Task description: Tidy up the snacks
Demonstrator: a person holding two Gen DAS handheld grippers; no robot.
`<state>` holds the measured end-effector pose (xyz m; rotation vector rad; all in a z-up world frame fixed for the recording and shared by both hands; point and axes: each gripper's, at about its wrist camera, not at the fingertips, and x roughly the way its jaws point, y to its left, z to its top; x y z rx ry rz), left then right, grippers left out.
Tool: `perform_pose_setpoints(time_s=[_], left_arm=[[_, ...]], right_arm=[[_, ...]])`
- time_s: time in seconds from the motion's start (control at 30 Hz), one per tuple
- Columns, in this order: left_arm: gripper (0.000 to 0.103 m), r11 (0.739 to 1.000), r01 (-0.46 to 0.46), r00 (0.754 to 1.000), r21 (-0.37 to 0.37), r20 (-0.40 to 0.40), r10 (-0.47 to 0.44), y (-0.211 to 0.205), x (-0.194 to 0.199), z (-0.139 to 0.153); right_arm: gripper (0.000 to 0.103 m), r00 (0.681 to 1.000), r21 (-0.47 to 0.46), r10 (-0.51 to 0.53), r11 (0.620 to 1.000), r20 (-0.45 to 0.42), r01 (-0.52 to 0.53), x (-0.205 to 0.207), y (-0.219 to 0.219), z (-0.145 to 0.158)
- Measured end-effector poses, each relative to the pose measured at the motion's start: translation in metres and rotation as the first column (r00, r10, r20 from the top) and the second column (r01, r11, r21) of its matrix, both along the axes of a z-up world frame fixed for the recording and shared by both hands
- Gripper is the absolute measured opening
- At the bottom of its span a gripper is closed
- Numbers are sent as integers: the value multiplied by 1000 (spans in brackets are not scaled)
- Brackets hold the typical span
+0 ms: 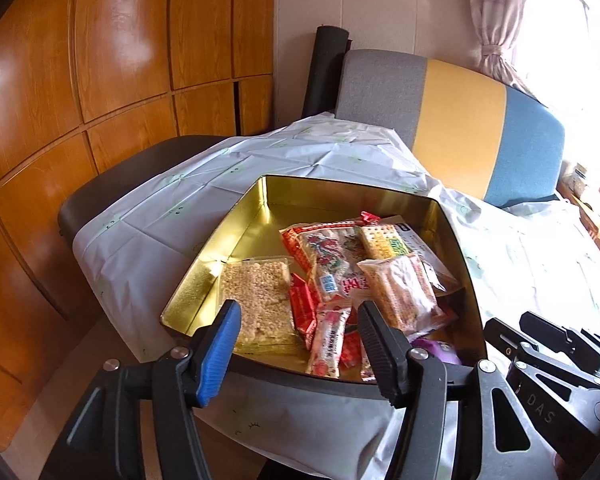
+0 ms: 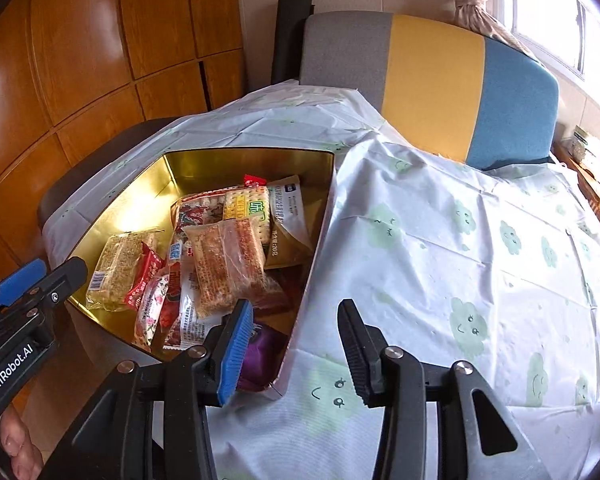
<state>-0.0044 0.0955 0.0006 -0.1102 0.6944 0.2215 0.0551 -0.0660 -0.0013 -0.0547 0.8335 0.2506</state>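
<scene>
A gold tin point(image 1: 228, 236) stands on the table, filled with several snack packets. Among them are a clear pack of pale rice crisp point(image 1: 256, 292), a bag of orange-brown crispy bars point(image 1: 400, 292), red wrappers and a purple packet point(image 1: 436, 350). My left gripper point(image 1: 299, 306) hovers over the tin's near rim, open, its pads touching nothing. In the right wrist view the tin point(image 2: 140, 200) lies left of centre. My right gripper point(image 2: 296, 305) is open astride the tin's right wall, gripping nothing, its blue pad just above the purple packet point(image 2: 260, 352).
A white tablecloth point(image 2: 460, 240) printed with green clouds covers the table to the right of the tin. A chair back point(image 2: 432, 80) in grey, yellow and blue stands behind it. Wooden cabinets point(image 2: 80, 60) fill the left. A dark seat point(image 1: 112, 184) sits by the table's left edge.
</scene>
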Motion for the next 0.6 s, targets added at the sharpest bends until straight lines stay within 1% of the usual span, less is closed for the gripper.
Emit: perform_pose_setpoints(time_s=[0.17,0.23,0.4,0.6], left_arm=[[66,1000,25,1000,12,8,-25,-11,-3,0],[70,1000,27,1000,17,12,-27,-13,-4,1],[70,999,35,999,31,16,-35,-17,-5,1],[70,999,35,999,32,18,-36,-17,-6,2]], right_arm=[[45,999,-4,-40,999,10,40,-7,-11,-1],[45,999,-2,-51,999,17,51,-9,-14,-1],[45,998,0,-66,998,22,66,-12,-20,-1],[45,998,-8,-55,998,26,55,-14,-17,-1]])
